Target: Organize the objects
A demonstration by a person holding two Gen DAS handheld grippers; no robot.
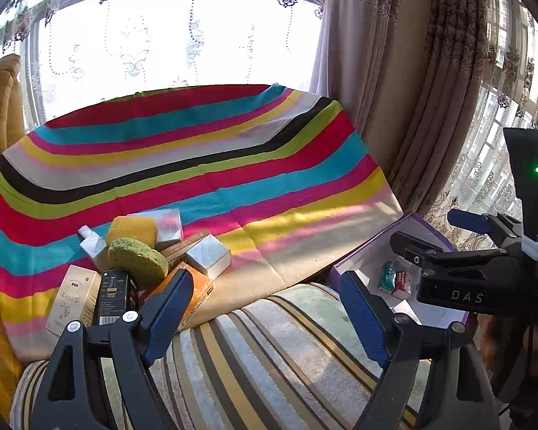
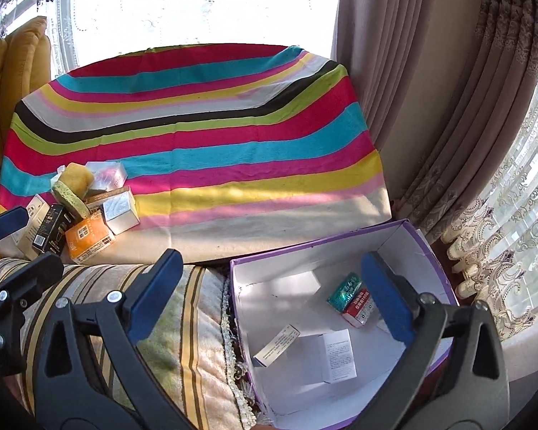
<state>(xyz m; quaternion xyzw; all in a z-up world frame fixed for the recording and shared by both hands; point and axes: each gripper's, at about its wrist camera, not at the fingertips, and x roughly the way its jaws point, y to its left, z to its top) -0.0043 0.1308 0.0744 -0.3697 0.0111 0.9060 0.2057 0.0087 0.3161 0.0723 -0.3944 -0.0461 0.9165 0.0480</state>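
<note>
- Both claws are spread wide and hold nothing: the left gripper (image 1: 265,308) fills the bottom of the left wrist view above the striped cushion (image 1: 269,351), and the right gripper (image 2: 272,290) hangs over the purple box (image 2: 426,243) at the lower right of the right wrist view.
- Judging by the layout, the step in hand is to fetch another item from the pile (image 1: 143,251) at the lower left of the left wrist view and drop it in the box.
- To do that well, the left claw, which is nearest, should take a top or outer piece first; the orange box (image 1: 197,290) sits just beside its left finger and looks the easiest to pinch across its short sides.
- Pulling a buried carton would likely tumble the rest, so work from the outside in.
- Soft items such as the green sponge (image 1: 138,256) and yellow sponge (image 1: 134,229) will squash, so a light squeeze should do.
- The pile looks jumbled: sponges leaning on silver boxes (image 1: 208,256), with a black carton (image 1: 113,297) and a cream carton (image 1: 73,299) at the front, all on the striped cloth (image 1: 204,165).
- Inside the box lie a green packet (image 2: 344,292) touching a red-and-white packet (image 2: 358,308), plus two white cartons (image 2: 337,354) nearer the bottom of the frame; plenty of floor remains free.
</note>
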